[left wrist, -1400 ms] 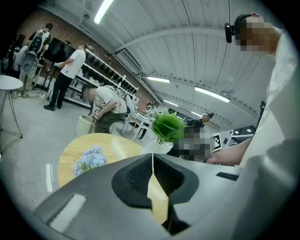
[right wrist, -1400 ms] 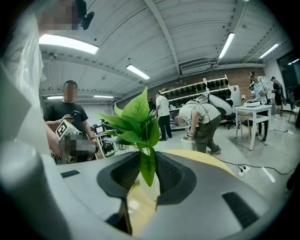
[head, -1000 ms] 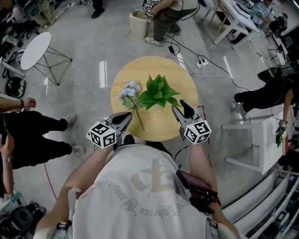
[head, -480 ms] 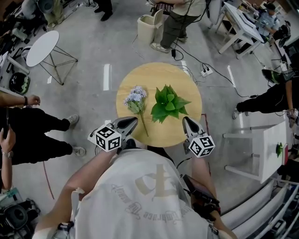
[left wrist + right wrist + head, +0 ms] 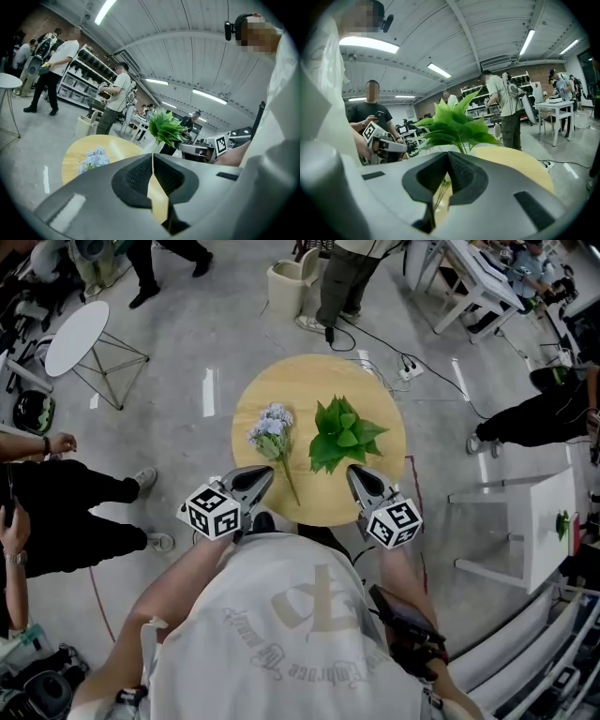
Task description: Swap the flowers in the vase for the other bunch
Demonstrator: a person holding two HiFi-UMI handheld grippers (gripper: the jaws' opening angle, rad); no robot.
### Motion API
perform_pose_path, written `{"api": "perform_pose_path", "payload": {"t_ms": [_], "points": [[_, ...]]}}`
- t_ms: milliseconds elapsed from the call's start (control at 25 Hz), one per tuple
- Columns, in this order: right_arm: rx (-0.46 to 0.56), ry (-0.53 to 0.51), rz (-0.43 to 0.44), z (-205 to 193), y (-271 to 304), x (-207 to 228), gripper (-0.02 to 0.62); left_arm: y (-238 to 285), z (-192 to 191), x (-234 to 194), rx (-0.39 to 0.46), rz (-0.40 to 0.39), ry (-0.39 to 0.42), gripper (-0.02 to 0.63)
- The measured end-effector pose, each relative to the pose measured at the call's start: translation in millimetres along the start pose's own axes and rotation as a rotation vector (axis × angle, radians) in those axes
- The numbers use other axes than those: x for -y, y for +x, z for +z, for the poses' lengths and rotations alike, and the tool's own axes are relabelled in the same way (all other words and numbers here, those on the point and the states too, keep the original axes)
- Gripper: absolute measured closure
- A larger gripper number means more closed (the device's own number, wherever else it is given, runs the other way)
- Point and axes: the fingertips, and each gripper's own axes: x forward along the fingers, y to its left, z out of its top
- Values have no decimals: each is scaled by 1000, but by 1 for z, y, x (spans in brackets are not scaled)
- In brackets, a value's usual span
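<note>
A round wooden table point(image 5: 281, 395) carries both bunches. The green leafy bunch point(image 5: 343, 433) stands upright at its right half, and its leaves hide the vase from above. In the left gripper view the green bunch point(image 5: 165, 129) rises from a pale vase point(image 5: 151, 147). A pale blue flower bunch point(image 5: 271, 427) lies flat to the left, stem toward me. My right gripper point(image 5: 352, 473) is shut at the near edge of the leaves. Its jaws point(image 5: 447, 153) meet with nothing between them, and thin stems point(image 5: 439, 190) show just beyond. My left gripper point(image 5: 266, 474) is shut and empty near the blue stem's end.
People stand around the table on a grey floor. A small white side table point(image 5: 71, 337) is at the far left, a beige bin point(image 5: 285, 286) beyond the table, cables and a power strip point(image 5: 405, 370) to the far right, and a white table point(image 5: 514, 529) at the right.
My right gripper's jaws have closed from wide open, and it has moved left toward the green bunch. The left gripper stays where it was, shut.
</note>
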Motion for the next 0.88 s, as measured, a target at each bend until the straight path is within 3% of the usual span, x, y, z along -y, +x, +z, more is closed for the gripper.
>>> {"api": "perform_pose_path", "payload": {"t_ms": [880], "points": [[9,11,-19,-8,3,-19,589,-29,4,-15,35,26,26,592]]}}
